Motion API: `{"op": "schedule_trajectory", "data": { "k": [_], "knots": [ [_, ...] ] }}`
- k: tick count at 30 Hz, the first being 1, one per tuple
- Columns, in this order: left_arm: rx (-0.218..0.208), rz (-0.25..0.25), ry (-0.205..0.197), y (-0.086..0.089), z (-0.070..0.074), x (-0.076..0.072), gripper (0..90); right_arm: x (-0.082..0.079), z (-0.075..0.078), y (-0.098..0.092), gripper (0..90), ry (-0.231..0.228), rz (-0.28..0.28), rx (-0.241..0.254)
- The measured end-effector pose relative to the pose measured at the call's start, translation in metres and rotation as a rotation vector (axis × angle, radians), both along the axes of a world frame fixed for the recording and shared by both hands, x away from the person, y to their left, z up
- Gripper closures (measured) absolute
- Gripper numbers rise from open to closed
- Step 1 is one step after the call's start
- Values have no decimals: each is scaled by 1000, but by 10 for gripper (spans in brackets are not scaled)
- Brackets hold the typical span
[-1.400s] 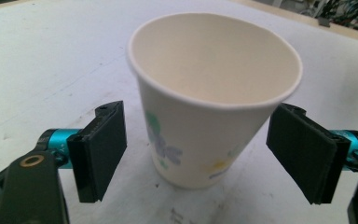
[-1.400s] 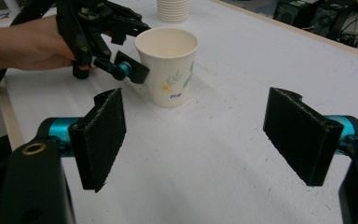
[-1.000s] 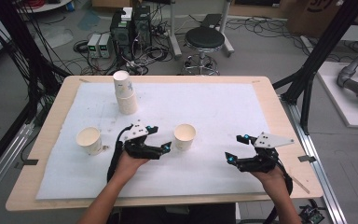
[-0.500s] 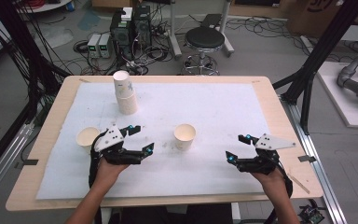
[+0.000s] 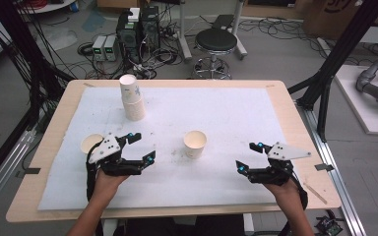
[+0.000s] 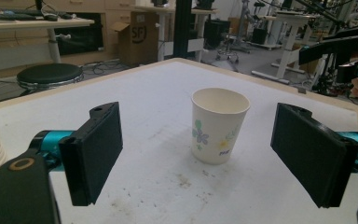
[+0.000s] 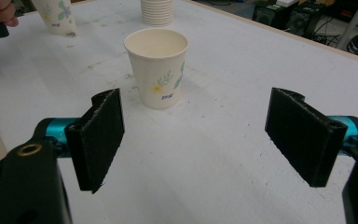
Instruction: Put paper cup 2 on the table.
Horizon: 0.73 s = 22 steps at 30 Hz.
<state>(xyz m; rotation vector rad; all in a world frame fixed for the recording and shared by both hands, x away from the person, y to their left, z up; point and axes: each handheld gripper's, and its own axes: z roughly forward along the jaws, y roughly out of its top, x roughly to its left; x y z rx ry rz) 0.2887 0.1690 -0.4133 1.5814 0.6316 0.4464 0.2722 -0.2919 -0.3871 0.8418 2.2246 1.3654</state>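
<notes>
Left gripper (image 5: 137,147): fingers (image 6: 93,151) spread wide, grasping nothing.
Right gripper (image 5: 248,156): fingers (image 7: 99,137) spread too, empty.
Middle cup (image 5: 195,143): upright on the white counter (image 5: 236,113), ahead of both sets of fingers, between the two grippers.
Likely step: closing on this cup; go level, pinch the wall lightly so the paper doesn't crush.
Second cup (image 5: 90,143): just behind the left gripper.
Cup stack (image 5: 132,97): farther off.

Lighting is even and diffuse from overhead, bright on the white table cover (image 5: 226,113), with no glare and only faint, soft shadows beside the paper cup (image 5: 195,143). The high view is soft and low in detail. Both gripper views are sharper on near objects, with slightly soft backgrounds and mild wide-angle stretching at the edges.
</notes>
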Motion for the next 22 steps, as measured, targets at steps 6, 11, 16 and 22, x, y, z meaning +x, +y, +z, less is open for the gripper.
{"op": "schedule_trajectory", "data": {
  "k": [6,11,16,22],
  "knots": [
    [6,9,1,1,-1,0,166,2,0,0,200,-4,6,-2],
    [16,10,0,0,-2,0,166,2,-1,1,200,-5,6,-2],
    [19,9,4,-1,-3,1,167,1,0,0,200,-6,8,2],
    [22,10,4,-1,-3,1,168,1,1,-1,200,-7,8,4]
  ]
}}
